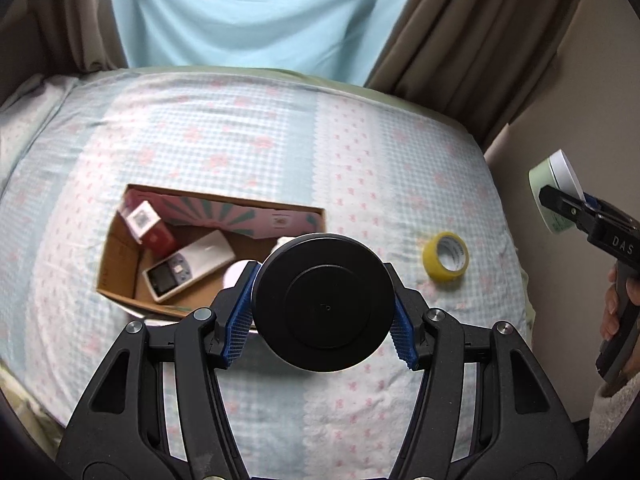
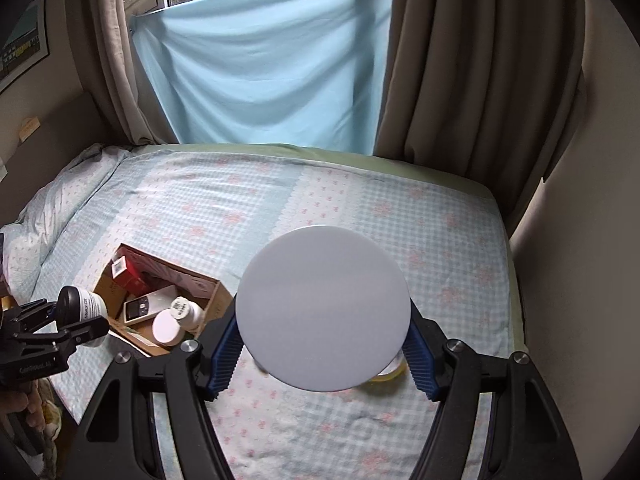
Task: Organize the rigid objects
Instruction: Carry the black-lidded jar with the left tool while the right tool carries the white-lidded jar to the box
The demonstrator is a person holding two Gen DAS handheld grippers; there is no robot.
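L gripper (image 1: 324, 312): ribbed blue pads clamp a black-lidded jar (image 1: 324, 302), smooth round cap facing the cam, long axis along the fingers, held above the bed (image 1: 360, 140) just right of the cardboard box (image 1: 120, 248). R gripper (image 2: 322, 346): pads clamp a white-lidded jar (image 2: 322, 308), flat matte disc lid toward cam, pale green body, axis along fingers, well right of box. Box: open top, holds rigid items incl. white device (image 1: 188, 266). Yellow tape roll (image 1: 446, 256) lies on quilt, right of box.

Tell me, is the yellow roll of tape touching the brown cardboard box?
Apart. The left wrist view shows the yellow roll of tape lying right of the cardboard box, with bare checked bedsheet between them.
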